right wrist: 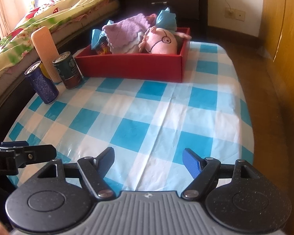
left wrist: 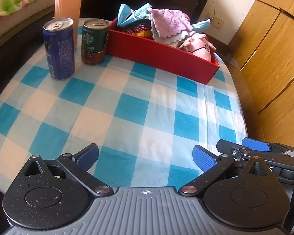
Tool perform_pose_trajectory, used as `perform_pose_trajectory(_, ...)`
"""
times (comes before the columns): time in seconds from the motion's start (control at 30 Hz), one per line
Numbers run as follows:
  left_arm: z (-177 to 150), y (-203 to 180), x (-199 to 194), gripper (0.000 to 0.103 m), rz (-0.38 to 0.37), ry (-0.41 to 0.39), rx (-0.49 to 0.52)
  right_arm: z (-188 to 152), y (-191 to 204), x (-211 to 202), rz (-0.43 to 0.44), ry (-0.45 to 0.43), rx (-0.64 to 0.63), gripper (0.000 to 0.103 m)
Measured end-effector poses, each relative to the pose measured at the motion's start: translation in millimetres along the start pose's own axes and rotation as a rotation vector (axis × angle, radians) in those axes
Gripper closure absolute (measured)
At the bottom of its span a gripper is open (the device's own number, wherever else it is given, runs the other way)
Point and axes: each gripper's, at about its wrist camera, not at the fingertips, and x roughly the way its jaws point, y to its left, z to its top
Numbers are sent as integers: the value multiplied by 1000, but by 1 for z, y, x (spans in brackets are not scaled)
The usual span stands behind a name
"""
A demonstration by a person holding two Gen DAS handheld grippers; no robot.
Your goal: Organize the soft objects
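The left gripper (left wrist: 145, 157) and right gripper (right wrist: 148, 160) are held low at the near edge of the table (left wrist: 127, 107), both spread wide with nothing between the pads. On the checked cloth no soft item is seen lying loose; the red box (left wrist: 162, 58) at the far side is heaped with the purple cloth (left wrist: 166, 22), pink plush toy (left wrist: 198, 46) and blue masks (left wrist: 127, 13), so the sorting is judged essentially finished. Two cans (left wrist: 58, 49) and a ribbed bottle (right wrist: 45, 47) are left standing beside it. A yellow object behind the cans is caught only by the right view.
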Motion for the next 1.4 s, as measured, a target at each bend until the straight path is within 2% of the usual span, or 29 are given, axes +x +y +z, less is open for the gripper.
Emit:
perform_pose_trajectory(1.2,2,0,4,6,3,12,-8,-2,2,5,15,27,-12,48)
perform_pose_trajectory(1.27,2,0,4,6,-5,13,-9,-2,2,5,15,27,-10,48)
perform_pose_trajectory(1.4,4,5,9,6,-76,52,-45,-2,3,5,19,29,-9,48)
